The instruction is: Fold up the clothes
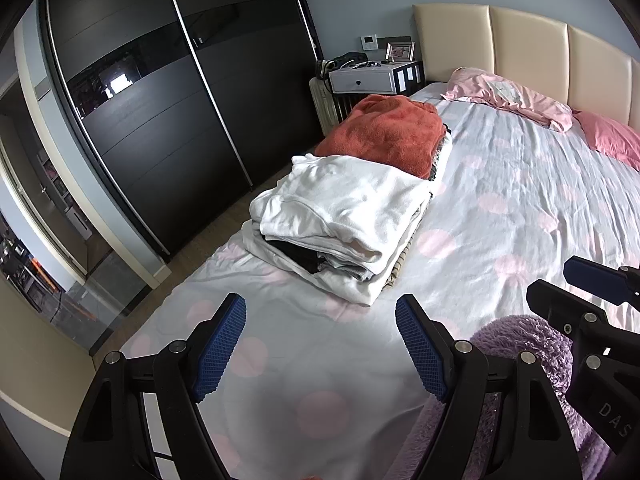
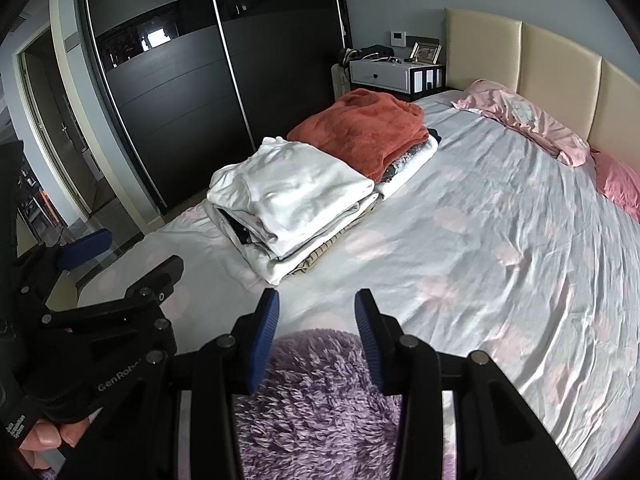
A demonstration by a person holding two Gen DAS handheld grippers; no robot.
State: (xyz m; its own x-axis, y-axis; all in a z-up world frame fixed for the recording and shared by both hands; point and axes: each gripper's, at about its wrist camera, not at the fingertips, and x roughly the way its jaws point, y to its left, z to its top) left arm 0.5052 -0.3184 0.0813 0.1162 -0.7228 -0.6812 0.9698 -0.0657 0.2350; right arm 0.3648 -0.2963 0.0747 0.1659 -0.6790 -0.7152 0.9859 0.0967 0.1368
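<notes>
We count two stacks of folded clothes along the bed's left edge: the near stack (image 2: 296, 204) topped by a white garment, the far stack (image 2: 368, 136) just behind it, topped by a rust-orange fleece. One unfolded piece, a fluffy purple garment (image 2: 320, 404), lies on the sheet at the near edge, directly under our right gripper (image 2: 316, 340). Its jaws stand apart above the pile, pads not pressing on it. Left gripper (image 1: 320, 344): jaws wide, only bare sheet between them, purple garment just to its right. Two pillows at the headboard, one pale pink (image 1: 516, 96), one deeper pink (image 1: 612, 140).

Surface: grey bedsheet (image 1: 520, 208) with pale pink dots, creased. Cream padded headboard (image 1: 528, 40). One white nightstand (image 2: 396, 74) beside the bed carrying a photo frame and small clutter. Dark sliding wardrobe (image 1: 160, 100) along the left wall; open doorway further left.
</notes>
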